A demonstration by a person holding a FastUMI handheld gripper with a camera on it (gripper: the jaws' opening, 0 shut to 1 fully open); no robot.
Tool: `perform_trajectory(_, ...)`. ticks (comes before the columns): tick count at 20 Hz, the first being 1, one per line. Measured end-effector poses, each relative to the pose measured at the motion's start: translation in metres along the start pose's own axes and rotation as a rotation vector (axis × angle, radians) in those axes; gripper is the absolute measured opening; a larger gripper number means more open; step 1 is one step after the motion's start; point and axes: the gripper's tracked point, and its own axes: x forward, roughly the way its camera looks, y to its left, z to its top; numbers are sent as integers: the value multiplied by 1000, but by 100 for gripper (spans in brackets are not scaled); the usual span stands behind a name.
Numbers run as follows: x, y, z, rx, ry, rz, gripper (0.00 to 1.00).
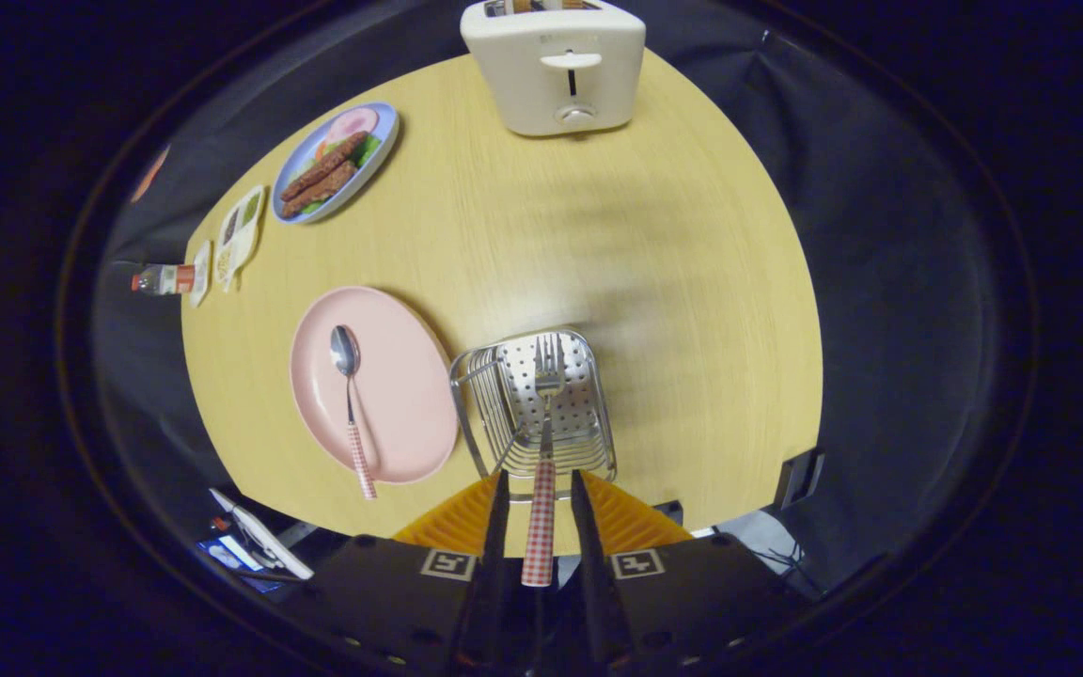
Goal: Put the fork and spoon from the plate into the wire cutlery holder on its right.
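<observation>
Holding the fork (541, 470) by its checked handle, the hand-held gripper (539, 498) has its two fingers nearly closed, one on either side of the handle; they seem to press on it from both sides, though the actual contact is hard to make out at this angle. The fork points straight ahead along the fingers, its tines over the perforated inside of the wire cutlery holder (534, 404), which stands on the tabletop (673, 282) just ahead of the fingertips. Whether the tines touch the holder cannot be told.

Just left of the holder, almost against it, lies the pink plate (410, 376). The spoon (352, 404) rests on it, bowl pointing away from the hand-held gripper and its checked handle reaching over the near rim.

Farther off and to the left is a blue plate (386, 141) carrying food. Between it and the near left corner sit some small packets (239, 230) and a small bottle (164, 279) lying at the tabletop's edge. Straight ahead, well beyond the holder, stands a cream toaster (556, 66).
</observation>
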Motion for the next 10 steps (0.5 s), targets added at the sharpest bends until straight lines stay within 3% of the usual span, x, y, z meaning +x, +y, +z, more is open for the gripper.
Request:
perform_trajectory(4, -18, 5, 21, -50, -209, -23, 77)
perform_trajectory(6, -32, 18, 29, -85, -349, -16, 84)
perform_trajectory(10, -48, 74, 16, -169, -567, 83, 88)
